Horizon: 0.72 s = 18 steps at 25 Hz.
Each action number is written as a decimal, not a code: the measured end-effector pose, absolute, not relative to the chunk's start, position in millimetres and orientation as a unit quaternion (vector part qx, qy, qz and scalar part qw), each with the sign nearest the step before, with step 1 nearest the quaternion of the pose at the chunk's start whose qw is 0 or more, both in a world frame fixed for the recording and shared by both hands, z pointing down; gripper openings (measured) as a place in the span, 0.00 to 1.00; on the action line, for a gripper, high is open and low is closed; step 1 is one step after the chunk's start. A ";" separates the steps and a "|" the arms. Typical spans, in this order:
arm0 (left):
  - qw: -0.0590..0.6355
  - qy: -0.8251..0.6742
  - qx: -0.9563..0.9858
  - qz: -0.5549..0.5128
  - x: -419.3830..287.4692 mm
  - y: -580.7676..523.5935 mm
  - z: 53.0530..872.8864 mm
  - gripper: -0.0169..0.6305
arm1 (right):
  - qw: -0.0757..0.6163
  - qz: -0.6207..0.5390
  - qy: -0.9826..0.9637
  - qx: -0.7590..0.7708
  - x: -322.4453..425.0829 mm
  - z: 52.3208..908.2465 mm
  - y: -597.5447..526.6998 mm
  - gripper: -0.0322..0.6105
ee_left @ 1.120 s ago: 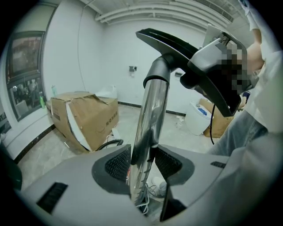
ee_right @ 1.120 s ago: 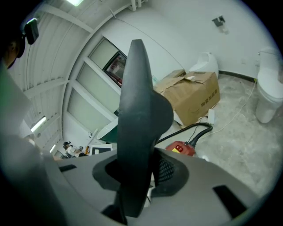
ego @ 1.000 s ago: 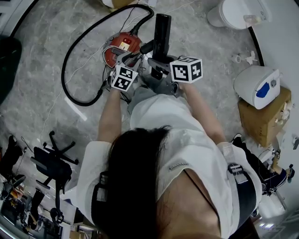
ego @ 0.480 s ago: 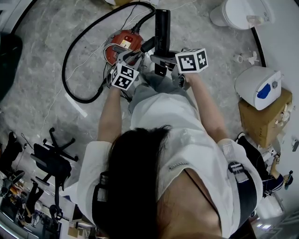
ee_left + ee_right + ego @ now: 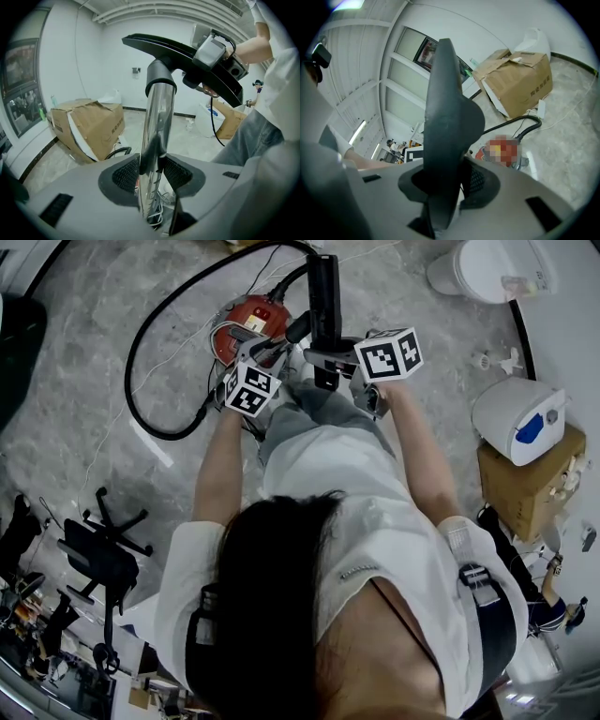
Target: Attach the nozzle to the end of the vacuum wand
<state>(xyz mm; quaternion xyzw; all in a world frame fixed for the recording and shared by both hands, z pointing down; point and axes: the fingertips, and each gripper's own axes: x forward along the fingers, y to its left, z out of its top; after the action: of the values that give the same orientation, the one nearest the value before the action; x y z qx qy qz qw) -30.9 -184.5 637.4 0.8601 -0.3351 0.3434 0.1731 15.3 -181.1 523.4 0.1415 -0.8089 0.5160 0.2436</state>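
Observation:
In the left gripper view the chrome vacuum wand (image 5: 157, 122) runs up between the pads of my left gripper (image 5: 152, 174), which is shut on it. Its top end sits in the collar of the black floor nozzle (image 5: 173, 47). My right gripper (image 5: 445, 180) is shut on the nozzle (image 5: 447, 117), whose body fills the space between its jaws. In the head view both grippers meet in front of the person's knees. The left gripper (image 5: 267, 354) is on the left, the right gripper (image 5: 330, 362) is under the nozzle (image 5: 325, 292).
The red vacuum canister (image 5: 246, 322) lies on the floor just past the grippers, and its black hose (image 5: 141, 343) loops out to the left. A cardboard box (image 5: 525, 474) and a white and blue appliance (image 5: 516, 413) stand at the right. An office chair (image 5: 108, 559) is at the lower left.
The right gripper has tilted with the nozzle, and its marker cube has shifted up and to the right in the head view. The left gripper has kept its place on the wand.

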 end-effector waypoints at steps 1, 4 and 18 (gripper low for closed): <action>0.173 -0.336 0.860 0.342 -31.0 -185.2 637.2 0.27 | 0.252 0.506 -0.813 0.141 14.5 522.9 -181.1 0.24; 0.174 -0.341 0.859 0.340 -31.4 -185.4 637.3 0.27 | 0.276 0.476 -0.823 0.140 10.7 521.3 -178.8 0.24; 0.181 -0.339 0.859 0.339 -30.2 -187.8 639.2 0.27 | 0.322 0.403 -0.839 0.173 3.5 526.3 -167.7 0.24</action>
<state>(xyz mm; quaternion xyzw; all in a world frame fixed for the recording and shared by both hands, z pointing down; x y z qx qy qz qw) -30.2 -187.8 639.2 0.8589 -0.3391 0.3385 0.1805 3.5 -167.7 526.3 0.1728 -0.8388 0.4034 0.3223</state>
